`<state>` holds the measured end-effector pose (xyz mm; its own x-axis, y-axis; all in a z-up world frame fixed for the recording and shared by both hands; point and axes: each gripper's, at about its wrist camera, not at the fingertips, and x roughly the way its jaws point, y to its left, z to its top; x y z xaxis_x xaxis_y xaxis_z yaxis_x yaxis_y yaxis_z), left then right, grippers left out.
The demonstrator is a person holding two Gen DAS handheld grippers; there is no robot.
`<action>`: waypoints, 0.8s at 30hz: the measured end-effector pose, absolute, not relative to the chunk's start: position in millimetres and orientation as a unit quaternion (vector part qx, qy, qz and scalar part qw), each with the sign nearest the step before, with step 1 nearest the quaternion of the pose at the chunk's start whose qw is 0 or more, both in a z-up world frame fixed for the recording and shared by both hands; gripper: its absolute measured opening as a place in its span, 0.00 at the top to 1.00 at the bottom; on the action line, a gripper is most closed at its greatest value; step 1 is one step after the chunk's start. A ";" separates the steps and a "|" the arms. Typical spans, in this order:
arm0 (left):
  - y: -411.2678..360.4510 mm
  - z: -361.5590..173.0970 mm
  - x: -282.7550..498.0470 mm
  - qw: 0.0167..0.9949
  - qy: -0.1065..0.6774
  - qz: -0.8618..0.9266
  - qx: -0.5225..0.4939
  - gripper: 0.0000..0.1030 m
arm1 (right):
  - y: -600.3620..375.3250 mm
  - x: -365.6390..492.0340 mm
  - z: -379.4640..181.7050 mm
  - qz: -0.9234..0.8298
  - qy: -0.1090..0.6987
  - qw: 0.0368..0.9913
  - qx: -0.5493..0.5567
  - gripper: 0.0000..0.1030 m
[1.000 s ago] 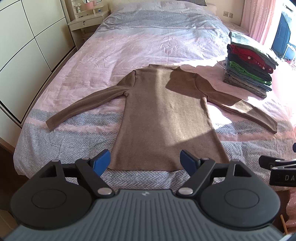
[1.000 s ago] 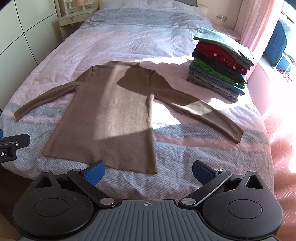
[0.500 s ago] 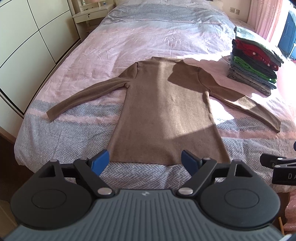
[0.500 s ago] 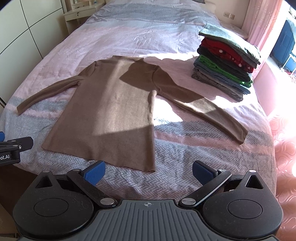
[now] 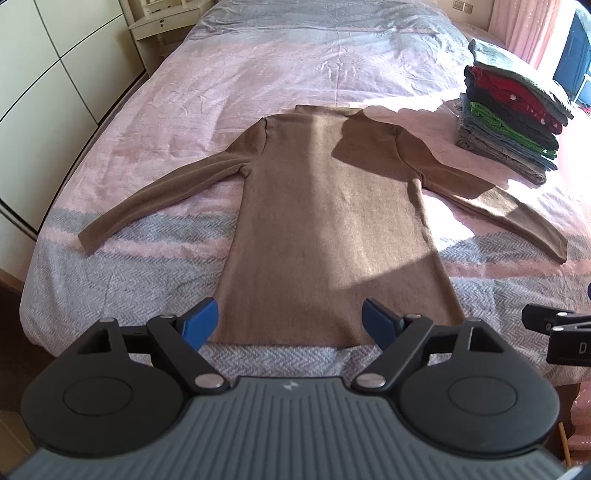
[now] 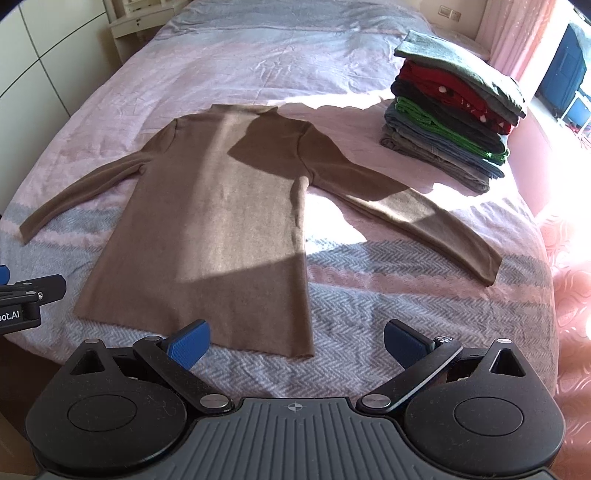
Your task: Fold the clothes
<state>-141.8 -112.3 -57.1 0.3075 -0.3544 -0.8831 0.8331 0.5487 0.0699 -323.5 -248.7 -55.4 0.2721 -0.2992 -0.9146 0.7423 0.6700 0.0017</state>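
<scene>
A brown long-sleeved sweater (image 5: pixel 332 221) lies flat on the bed, collar far, hem near, both sleeves spread out; it also shows in the right wrist view (image 6: pixel 221 221). My left gripper (image 5: pixel 290 323) is open and empty, just above the hem's middle. My right gripper (image 6: pixel 295 341) is open and empty, near the hem's right corner. The right gripper's tip shows at the left wrist view's right edge (image 5: pixel 554 328); the left gripper's tip shows at the right wrist view's left edge (image 6: pixel 29 295).
A stack of folded clothes (image 6: pixel 454 110) stands on the bed's right side, also in the left wrist view (image 5: pixel 513 110). The pink and grey bedspread (image 5: pixel 295 74) covers the bed. White wardrobe doors (image 5: pixel 44 74) and a nightstand (image 5: pixel 159 29) are left. A pink curtain (image 6: pixel 517 29) hangs right.
Both grippers have moved forward toward the sweater's hem, so the sweater looks closer. Both stay open. The sweater has not moved.
</scene>
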 end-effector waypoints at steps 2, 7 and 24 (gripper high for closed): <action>-124.3 -60.8 -126.6 0.758 0.444 -0.393 0.273 0.20 | -257.1 -310.8 -57.7 -0.344 0.501 0.761 0.225 0.01; -156.1 -68.6 -80.0 0.751 0.454 -0.393 0.274 0.20 | -284.8 -268.5 -65.2 -0.348 0.510 0.751 0.234 0.01; -166.4 -158.8 141.3 0.750 0.569 -0.303 0.144 0.19 | -387.3 -170.6 -121.5 -0.381 0.458 0.719 0.357 0.01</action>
<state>141.3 -166.4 -158.8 0.1672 -0.2909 -0.9420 0.6197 0.7742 -0.1290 -170.6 -387.3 -121.5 0.2898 -0.2206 -0.9313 0.8752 0.4550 0.1646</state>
